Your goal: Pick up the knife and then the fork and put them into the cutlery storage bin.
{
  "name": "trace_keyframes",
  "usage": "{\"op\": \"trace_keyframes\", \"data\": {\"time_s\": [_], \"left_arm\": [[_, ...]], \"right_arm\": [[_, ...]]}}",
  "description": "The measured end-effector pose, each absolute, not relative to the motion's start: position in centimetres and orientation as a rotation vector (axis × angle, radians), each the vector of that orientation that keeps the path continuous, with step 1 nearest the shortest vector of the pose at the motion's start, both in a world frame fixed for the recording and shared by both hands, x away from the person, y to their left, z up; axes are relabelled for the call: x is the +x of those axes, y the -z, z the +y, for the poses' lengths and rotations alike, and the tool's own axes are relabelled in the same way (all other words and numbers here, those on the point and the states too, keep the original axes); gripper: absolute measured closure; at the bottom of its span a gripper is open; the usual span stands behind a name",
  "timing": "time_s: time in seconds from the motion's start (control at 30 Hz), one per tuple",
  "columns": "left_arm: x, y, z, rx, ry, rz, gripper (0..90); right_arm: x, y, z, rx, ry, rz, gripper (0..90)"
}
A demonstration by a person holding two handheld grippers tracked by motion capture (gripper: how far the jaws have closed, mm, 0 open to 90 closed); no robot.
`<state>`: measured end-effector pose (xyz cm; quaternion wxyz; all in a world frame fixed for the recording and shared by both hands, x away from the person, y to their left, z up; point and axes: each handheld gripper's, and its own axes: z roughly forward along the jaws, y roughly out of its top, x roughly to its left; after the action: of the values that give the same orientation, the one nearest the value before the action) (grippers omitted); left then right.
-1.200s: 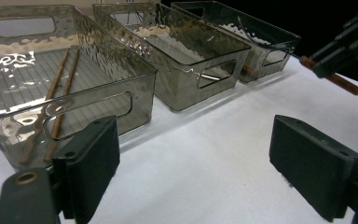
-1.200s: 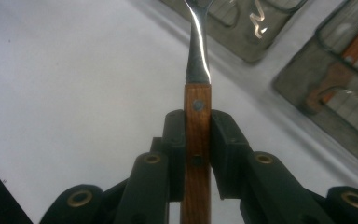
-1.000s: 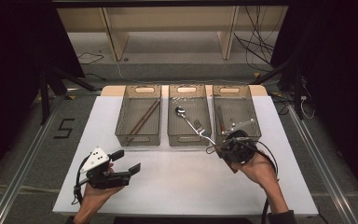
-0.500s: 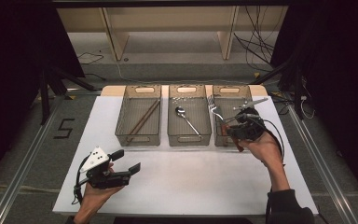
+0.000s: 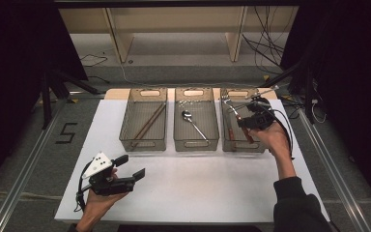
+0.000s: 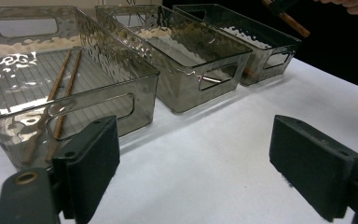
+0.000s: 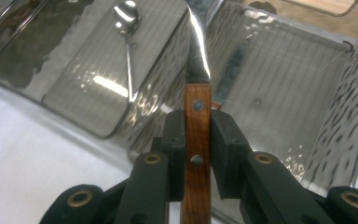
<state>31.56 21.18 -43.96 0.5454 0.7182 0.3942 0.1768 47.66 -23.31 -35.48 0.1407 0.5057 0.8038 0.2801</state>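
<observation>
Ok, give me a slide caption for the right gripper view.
Right gripper clamps a wood-handled fork above the right-hand bin.

The fork (image 7: 197, 107) has a smooth wooden handle with metal rivets and a glossy steel neck. The bins (image 6: 135, 60) are rippled, shiny smoked plastic; the counter (image 5: 198, 179) looks matt white.

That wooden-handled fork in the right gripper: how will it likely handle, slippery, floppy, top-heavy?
Probably stiff: the fork runs straight from riveted wood handle to shiny metal neck, no sag. The right gripper clamps the flat wooden sides, so slipping seems unlikely. With the metal end reaching well past the fingers, it may pivot if bumped on the right-hand bin.
</observation>
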Motion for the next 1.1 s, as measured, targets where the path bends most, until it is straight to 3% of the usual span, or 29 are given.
{"op": "trace_keyframes", "data": {"time_s": [0.5, 1.1], "left_arm": [[31.6, 43.9, 21.2, 1.7, -0.418, 0.935, 15.8], [31.5, 43.9, 21.2, 1.697, -0.417, 0.932, 15.8]], "right_arm": [[51.7, 36.8, -23.8, 1.644, -0.742, 2.257, 77.6], [52.7, 39.1, -23.6, 1.72, -0.681, 2.238, 77.4]]}}
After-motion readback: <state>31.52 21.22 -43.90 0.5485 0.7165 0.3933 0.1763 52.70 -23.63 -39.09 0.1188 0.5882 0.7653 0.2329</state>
